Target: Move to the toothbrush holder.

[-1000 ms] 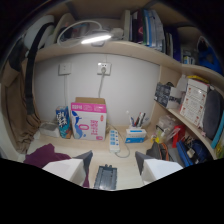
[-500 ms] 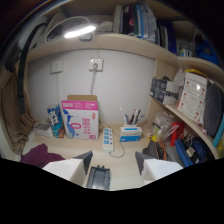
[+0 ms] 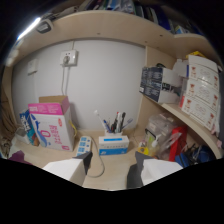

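Single view only: the camera rides on the gripper (image 3: 111,167), low over the desk (image 3: 107,179), looking forward along both fingers toward the back wall (image 3: 105,85). The holder (image 3: 113,144) stands just ahead, near centre. Wide-angle coverage takes in the upper shelf (image 3: 125,27) and right-hand shelves (image 3: 185,115).

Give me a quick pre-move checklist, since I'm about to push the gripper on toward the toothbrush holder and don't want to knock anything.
1. Holder in view: ok. The toothbrush holder stands on the desk just beyond the fingers, against the wall.
2. Fingers free: ok. The gripper is open with nothing between its fingers.
3. Line to holder: ok. It sits roughly centred ahead of the finger gap.
4. Near side obstacles: not ok. The power strip and its cable lie close beside the path.
5. Other side: not ok. Clutter crowds the holder's far flank.
6. Holder's stability: cannot tell.
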Demonstrator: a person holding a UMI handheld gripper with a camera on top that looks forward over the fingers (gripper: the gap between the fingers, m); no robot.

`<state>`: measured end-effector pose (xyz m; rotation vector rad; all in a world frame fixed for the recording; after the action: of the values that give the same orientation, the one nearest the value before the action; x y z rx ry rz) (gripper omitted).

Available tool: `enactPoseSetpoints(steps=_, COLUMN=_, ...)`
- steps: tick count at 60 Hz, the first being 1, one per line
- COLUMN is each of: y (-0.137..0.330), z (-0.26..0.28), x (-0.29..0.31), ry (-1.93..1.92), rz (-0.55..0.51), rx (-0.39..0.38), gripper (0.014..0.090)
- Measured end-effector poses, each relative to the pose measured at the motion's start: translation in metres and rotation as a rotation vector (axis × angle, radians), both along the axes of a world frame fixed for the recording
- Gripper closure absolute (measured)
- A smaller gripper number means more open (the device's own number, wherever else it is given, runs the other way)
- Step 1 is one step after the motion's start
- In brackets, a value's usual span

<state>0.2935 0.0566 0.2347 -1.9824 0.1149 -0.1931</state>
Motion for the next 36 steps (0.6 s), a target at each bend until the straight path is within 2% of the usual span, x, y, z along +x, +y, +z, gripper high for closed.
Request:
enactPoseSetpoints(steps=19, y=0.120, z=-0.022, x=0.042, ry=0.041, rz=0.077, rx=0.023, gripper=0.0180)
enactPoseSetpoints(steps=36, y=0.195, z=-0.051, x=0.053, ry=0.038, rz=0.122, rx=0.001, gripper=0.0179)
